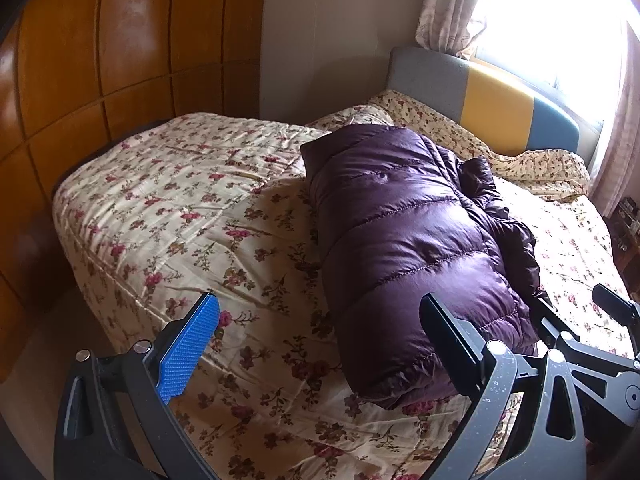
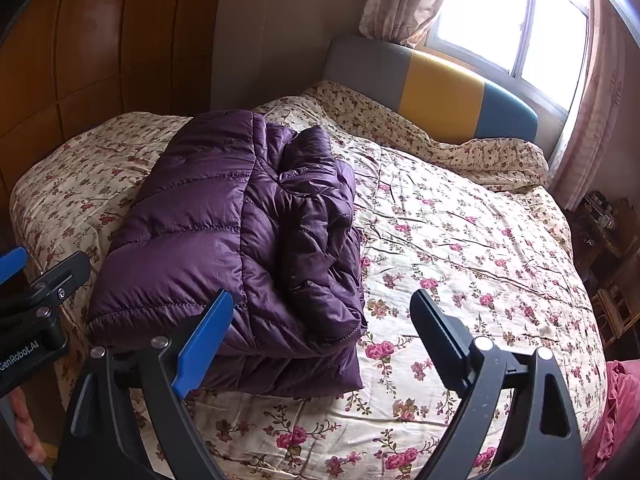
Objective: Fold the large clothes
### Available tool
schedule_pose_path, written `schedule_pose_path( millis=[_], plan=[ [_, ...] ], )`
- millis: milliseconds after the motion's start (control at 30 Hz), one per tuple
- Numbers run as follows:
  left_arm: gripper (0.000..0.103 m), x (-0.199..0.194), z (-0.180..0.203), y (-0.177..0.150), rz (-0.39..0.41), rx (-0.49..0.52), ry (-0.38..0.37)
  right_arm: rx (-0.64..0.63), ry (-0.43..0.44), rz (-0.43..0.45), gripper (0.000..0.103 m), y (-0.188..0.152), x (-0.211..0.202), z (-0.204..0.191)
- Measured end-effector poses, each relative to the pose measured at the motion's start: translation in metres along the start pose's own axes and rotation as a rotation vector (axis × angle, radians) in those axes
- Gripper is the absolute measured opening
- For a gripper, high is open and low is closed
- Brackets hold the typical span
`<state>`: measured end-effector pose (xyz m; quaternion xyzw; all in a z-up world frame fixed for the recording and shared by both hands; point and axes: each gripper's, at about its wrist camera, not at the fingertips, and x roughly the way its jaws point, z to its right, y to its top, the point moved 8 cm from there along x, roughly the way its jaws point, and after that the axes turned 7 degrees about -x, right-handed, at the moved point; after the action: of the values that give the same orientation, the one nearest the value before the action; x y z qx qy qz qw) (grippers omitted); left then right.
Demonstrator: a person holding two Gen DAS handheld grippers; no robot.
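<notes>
A purple quilted down jacket [image 1: 400, 240] lies folded into a thick bundle on the floral bedspread [image 1: 180, 200], lengthwise toward the headboard. My left gripper [image 1: 320, 300] is open above the bed's near part, its black finger in front of the jacket's near end. In the right wrist view the jacket [image 2: 240, 220] lies at centre left with its loose sleeve folds on top. My right gripper [image 2: 322, 296] stands wide open over the jacket's near right corner, and nothing is pinched between its pads. The left gripper [image 2: 44, 264] shows at the left edge and the right gripper [image 1: 576, 312] at the far right.
A wooden wardrobe [image 1: 100, 60] stands along the bed's left side. A grey, yellow and blue headboard [image 2: 440, 92] sits under a bright curtained window [image 2: 508, 12]. A cluttered shelf [image 2: 612, 248] stands right of the bed, and a pink cloth [image 2: 616, 408] lies at its near right corner.
</notes>
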<state>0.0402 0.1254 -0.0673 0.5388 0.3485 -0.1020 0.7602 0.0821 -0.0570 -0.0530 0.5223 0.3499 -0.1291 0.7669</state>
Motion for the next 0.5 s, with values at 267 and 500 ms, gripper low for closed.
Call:
schedule_pose_path(
  millis=[267,500],
  plan=[
    [0.099,-0.002,0.007,-0.002,0.010,0.028,0.002,0.002,0.003,0.002,0.093,-0.001,0.001,-0.001],
    [0.099,-0.005,0.010,0.000,0.018,0.032,0.005,0.013,0.011,0.003,0.093,-0.002,0.002,-0.001]
  ],
)
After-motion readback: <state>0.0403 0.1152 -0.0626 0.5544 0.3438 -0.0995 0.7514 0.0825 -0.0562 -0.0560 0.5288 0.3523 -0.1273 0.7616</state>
